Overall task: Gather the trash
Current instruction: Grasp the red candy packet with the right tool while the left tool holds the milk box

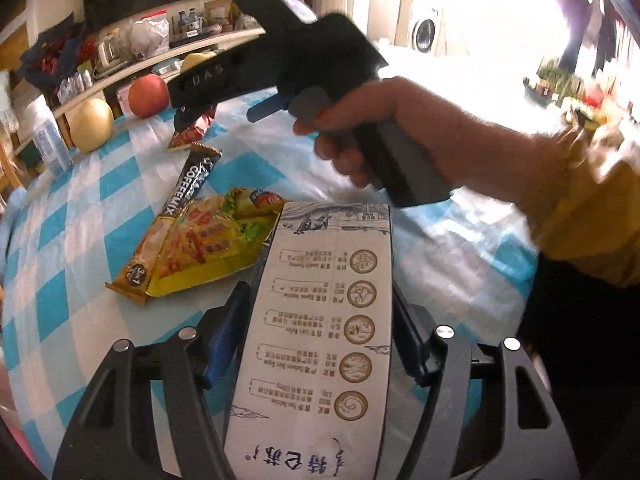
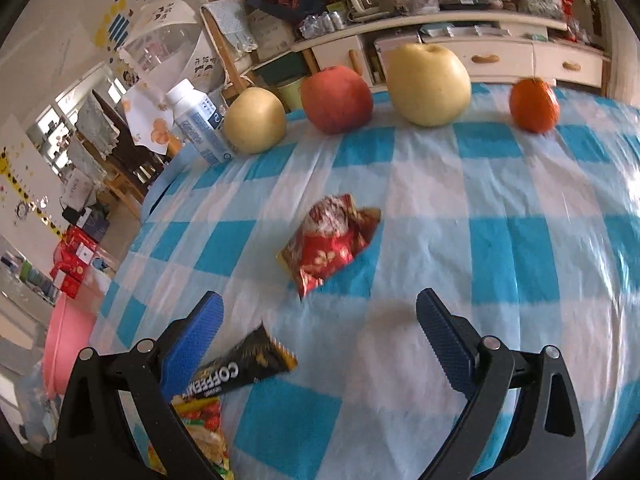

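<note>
Two blue pads of the left gripper [image 1: 320, 320] clasp a white printed carton [image 1: 316, 344]; beyond it lies the black "COFFEEMIX" sachet [image 1: 191, 184], then the red wrapper [image 2: 330, 240] ahead of the gaping right gripper [image 2: 320, 320].

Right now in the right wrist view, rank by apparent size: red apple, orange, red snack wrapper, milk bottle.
1. Red snack wrapper, though it lies nearer the camera.
2. Red apple.
3. Milk bottle, close to the apple, unsure.
4. Orange, smallest.
</note>
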